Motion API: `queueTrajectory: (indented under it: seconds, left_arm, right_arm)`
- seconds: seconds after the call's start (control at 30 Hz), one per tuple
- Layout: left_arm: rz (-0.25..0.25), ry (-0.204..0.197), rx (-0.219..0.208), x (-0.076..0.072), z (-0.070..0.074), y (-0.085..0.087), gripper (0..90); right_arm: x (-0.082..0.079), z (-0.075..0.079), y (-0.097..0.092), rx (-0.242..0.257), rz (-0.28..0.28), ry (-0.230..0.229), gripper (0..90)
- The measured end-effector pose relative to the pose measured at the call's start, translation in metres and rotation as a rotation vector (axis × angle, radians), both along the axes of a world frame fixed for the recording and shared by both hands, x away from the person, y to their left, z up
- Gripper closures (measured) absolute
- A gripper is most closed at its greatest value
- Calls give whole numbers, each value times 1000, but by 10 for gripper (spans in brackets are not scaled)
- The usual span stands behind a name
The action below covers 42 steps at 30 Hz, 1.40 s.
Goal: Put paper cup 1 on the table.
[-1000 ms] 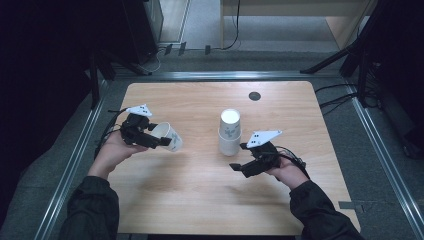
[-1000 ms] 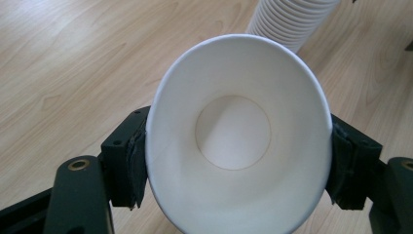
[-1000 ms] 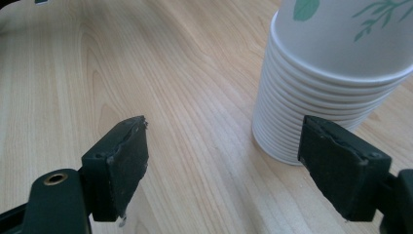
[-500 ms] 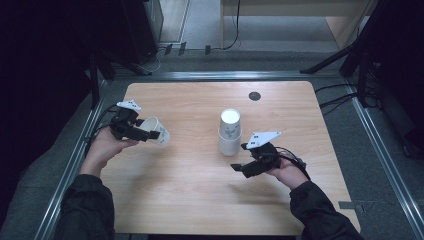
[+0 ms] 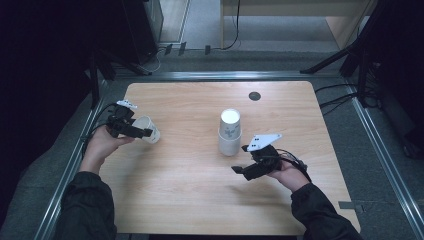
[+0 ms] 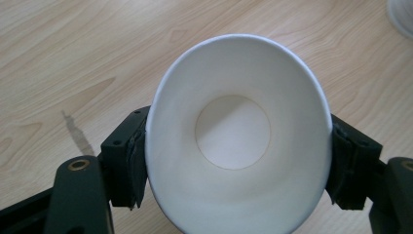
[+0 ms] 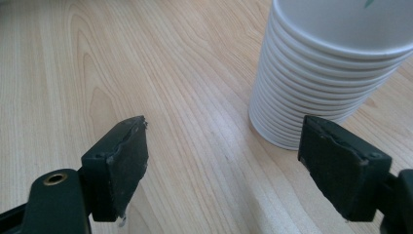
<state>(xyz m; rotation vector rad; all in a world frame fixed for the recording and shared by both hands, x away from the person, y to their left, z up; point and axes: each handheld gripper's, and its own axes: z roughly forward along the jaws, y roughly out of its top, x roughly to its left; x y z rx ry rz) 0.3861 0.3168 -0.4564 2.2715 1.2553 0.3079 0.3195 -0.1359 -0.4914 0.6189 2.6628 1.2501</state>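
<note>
A white paper cup (image 5: 148, 129) lies sideways in my left gripper (image 5: 142, 132) over the table's left edge, jaws shut on its sides. In the left gripper view the cup (image 6: 237, 136) shows its open mouth, squeezed into an oval between the two pads. A stack of upturned white paper cups (image 5: 230, 132) stands near the table's middle. My right gripper (image 5: 239, 170) hovers just to the right and in front of that stack, open with nothing between its fingers. The stack (image 7: 326, 68) rises beyond the right jaw in the right gripper view.
The wooden table (image 5: 190, 190) has a metal frame around it and a round cable hole (image 5: 254, 95) at the back. Cables trail from both grippers. Dark stands and equipment surround the table.
My left hand has carried the paper cup leftward and away from the stack, toward the table's left edge. The right hand and the stack have stayed put.
</note>
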Motion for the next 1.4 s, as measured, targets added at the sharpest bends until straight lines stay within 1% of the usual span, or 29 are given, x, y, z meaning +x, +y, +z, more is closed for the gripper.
queueTrajectory:
  seconds: [0.07,0.13,0.23,0.33,0.47,0.57,0.67,0.77,0.87,1.1,1.17,1.33,1.4]
  left_arm:
    - [15,0,20,1,-2,0,250]
    - [26,0,50,3,-5,-1,250]
    - [32,8,83,5,-8,-3,249]
    - [32,12,99,6,-11,-4,248]
    - [39,16,112,7,-14,-6,247]
    - [45,24,110,8,-17,-6,247]
    - [53,18,123,9,-18,-6,241]
    - [55,18,125,9,-18,-7,238]
    - [52,14,123,9,-19,-7,229]
    - [71,17,82,10,-21,-5,207]
    - [66,12,77,10,-22,-5,203]
    - [50,34,65,11,-25,-7,189]
    - [47,36,61,11,-26,-8,169]
  right_arm:
    - [0,-1,0,-4,3,1,188]
    - [-1,-2,1,-10,5,4,187]
    - [-1,-3,2,-16,9,1,187]
    - [-1,-3,2,-14,10,-2,187]
    - [-2,-3,2,-18,6,5,187]
    - [-2,-3,2,-18,6,-1,187]
    - [-2,-3,1,-18,6,-1,187]
    - [-1,-3,2,-18,8,-4,186]
    - [-2,-3,2,-19,6,3,186]
    - [-1,-3,1,-22,2,1,186]
    - [-1,-3,1,-23,4,-1,185]
    - [-1,-3,0,-19,1,3,185]
    - [0,-3,0,-19,2,2,185]
